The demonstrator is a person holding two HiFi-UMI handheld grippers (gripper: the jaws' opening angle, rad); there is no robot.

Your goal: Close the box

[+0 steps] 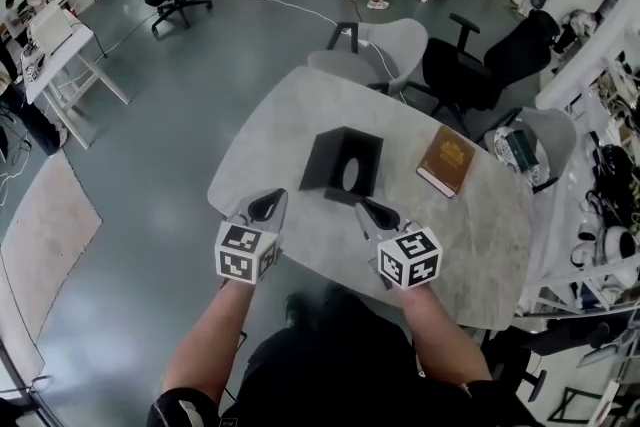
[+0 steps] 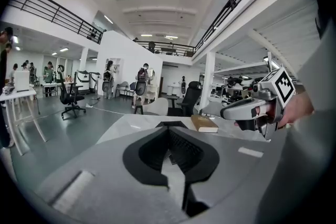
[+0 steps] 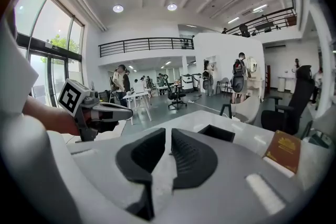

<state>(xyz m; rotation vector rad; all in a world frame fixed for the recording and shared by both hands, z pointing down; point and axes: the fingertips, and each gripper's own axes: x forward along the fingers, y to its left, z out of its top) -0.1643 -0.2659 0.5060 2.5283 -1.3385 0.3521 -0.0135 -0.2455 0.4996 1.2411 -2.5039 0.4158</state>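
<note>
An open black box (image 1: 343, 165) stands in the middle of the pale table (image 1: 290, 125), its dark inside showing from above. My left gripper (image 1: 268, 206) is at the table's near edge, left of the box and apart from it, jaws shut and holding nothing. My right gripper (image 1: 377, 212) is just in front of the box's near right corner, shut and holding nothing too. In the left gripper view the shut jaws (image 2: 169, 131) point at the box (image 2: 171, 124). In the right gripper view the jaws (image 3: 169, 134) are together, with the box (image 3: 216, 132) ahead to the right.
A brown book (image 1: 447, 160) lies on the table right of the box. Office chairs (image 1: 470, 65) stand round the far side of the table. A shelf rack (image 1: 600, 215) is at the right. People stand far off at the back of the hall.
</note>
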